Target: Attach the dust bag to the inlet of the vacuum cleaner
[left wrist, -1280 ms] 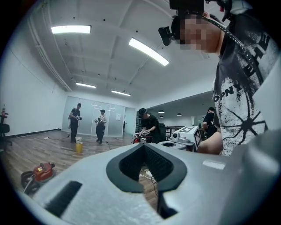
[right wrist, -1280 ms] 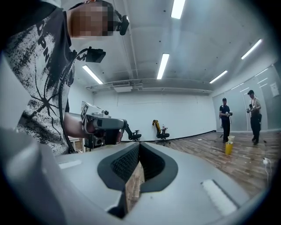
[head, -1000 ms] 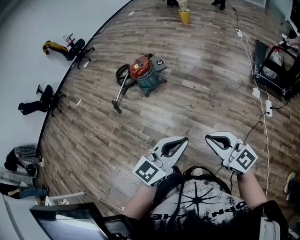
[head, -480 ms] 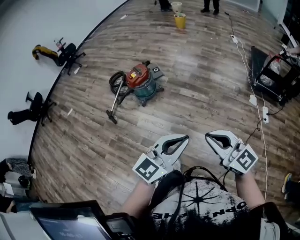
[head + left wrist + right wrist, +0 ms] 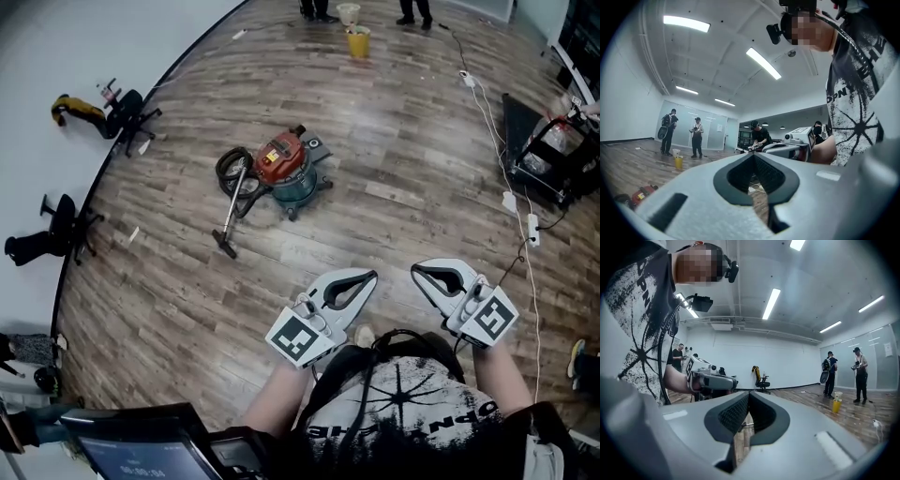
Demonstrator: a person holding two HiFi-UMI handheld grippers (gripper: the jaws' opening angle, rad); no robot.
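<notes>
Where you stand: wood floor (image 5: 403, 141), with both grippers low in the head view, just ahead of your chest and pointing toward the top of the frame.
Left gripper (image 5: 371, 277): lower centre. In its own view (image 5: 753, 156) the jaws meet at the tips and hold nothing, and only floor shows through the hollow between the pads.
Right gripper (image 5: 416, 273): lower centre-right, beside the left one but not touching it. In its own view (image 5: 748, 393) the jaws are likewise pressed together and empty.
Vacuum (image 5: 284, 166): upper centre-left of the head view, standing on the floor well apart from both grippers. It has a red top on a green drum.
Hose (image 5: 231, 169): dark, coiled against the vacuum's left side, with a wand running down-left to a floor nozzle.
Bucket (image 5: 358, 41): yellow, at top centre.
Chairs (image 5: 127, 108): black, along the curved wall at the left edge.
Cables (image 5: 525, 234): white, trailing down the right side.
</notes>
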